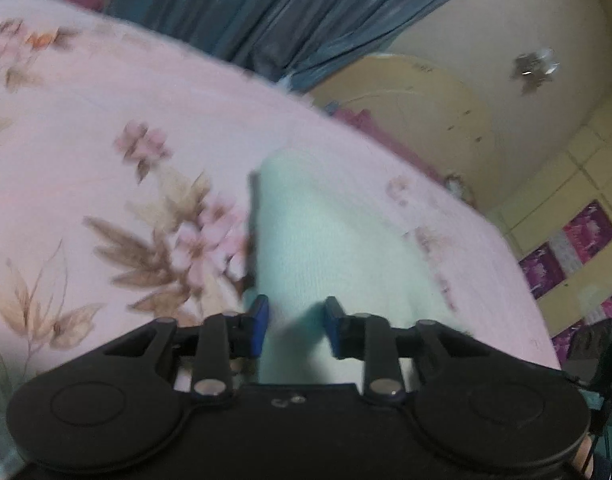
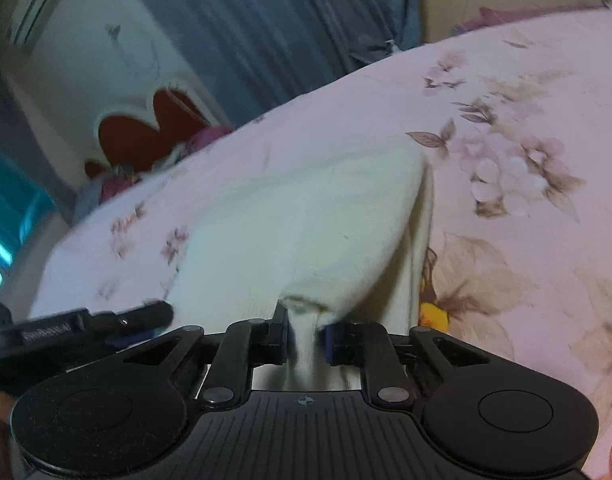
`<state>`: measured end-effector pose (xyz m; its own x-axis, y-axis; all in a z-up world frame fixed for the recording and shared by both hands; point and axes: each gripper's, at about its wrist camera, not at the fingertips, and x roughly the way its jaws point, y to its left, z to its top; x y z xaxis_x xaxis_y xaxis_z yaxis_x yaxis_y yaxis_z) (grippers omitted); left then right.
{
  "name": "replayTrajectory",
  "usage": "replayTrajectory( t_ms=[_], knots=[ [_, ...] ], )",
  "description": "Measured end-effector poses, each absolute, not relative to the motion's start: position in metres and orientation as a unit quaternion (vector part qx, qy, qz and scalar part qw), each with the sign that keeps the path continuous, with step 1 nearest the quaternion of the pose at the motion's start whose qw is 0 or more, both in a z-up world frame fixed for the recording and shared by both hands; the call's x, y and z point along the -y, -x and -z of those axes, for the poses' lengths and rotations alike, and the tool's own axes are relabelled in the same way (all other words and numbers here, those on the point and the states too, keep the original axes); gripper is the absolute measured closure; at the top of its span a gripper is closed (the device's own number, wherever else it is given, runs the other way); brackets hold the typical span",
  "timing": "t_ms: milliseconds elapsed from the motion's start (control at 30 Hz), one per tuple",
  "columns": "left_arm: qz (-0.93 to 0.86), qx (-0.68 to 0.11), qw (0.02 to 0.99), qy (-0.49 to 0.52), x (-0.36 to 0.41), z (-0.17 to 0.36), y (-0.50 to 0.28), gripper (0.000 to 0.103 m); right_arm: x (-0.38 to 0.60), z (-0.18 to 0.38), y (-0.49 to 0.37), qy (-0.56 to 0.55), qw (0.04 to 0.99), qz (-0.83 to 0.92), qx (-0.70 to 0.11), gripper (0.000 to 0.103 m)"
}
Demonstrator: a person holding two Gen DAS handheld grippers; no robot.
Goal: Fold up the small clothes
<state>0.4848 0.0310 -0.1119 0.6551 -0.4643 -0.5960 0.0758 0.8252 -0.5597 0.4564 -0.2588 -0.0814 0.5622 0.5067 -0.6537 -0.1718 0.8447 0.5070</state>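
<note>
A pale garment [image 2: 306,220] lies on the floral sheet [image 2: 526,100], running from the bottom centre of the right wrist view up toward 1 o'clock, with a raised fold edge [image 2: 420,216] along its side at 3 o'clock. The right gripper [image 2: 305,340] pinches a bunched bit of the garment's near hem; the cloth is drawn into a narrow neck between the pads. In the left wrist view the same garment [image 1: 318,232] stretches from 6 toward 12 o'clock. The left gripper [image 1: 296,326] has its 2 blue pads [image 1: 260,324] partly apart with cloth running between them, though blur hides whether they press it, so I cannot tell if that side is gripped. The left tool [image 2: 86,326] also shows at 9 o'clock in the right view, just beside the hem. The step looks like taking both near corners for a fold. To do it well, get an equal, firm bite on each side before lifting, keep the hem taut between the 2 grippers, and carry it evenly toward 12 o'clock so edges meet squarely.
</note>
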Motion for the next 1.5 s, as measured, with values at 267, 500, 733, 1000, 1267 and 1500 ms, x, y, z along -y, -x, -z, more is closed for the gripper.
replayTrajectory(
  t_ms=[267,500,733,1000,1267,1500],
  knots=[
    [0.212,-0.415,0.869,0.166,0.013,0.112,-0.491,0.080,0.272,0.092,-0.454,-0.167,0.866,-0.179,-0.435,0.088],
    [0.215,-0.379,0.883,0.176,-0.011,0.089,-0.501,0.074,0.293,0.057,-0.432,-0.150,0.900,-0.112,-0.393,0.042],
    [0.221,-0.395,0.877,0.160,0.006,0.105,-0.553,0.074,0.261,0.057,-0.480,-0.097,0.904,-0.160,-0.384,0.086],
    [0.234,-0.427,0.854,0.181,0.008,0.122,-0.561,0.075,0.248,0.092,-0.512,-0.021,0.898,-0.105,-0.427,0.091],
    [0.263,-0.415,0.856,0.158,0.000,0.114,-0.482,0.078,0.238,0.057,-0.441,-0.011,0.897,-0.177,-0.405,0.091],
    [0.276,-0.430,0.846,0.153,0.007,0.136,-0.419,0.078,0.237,0.081,-0.393,0.056,0.887,-0.138,-0.438,0.091]
  ],
)
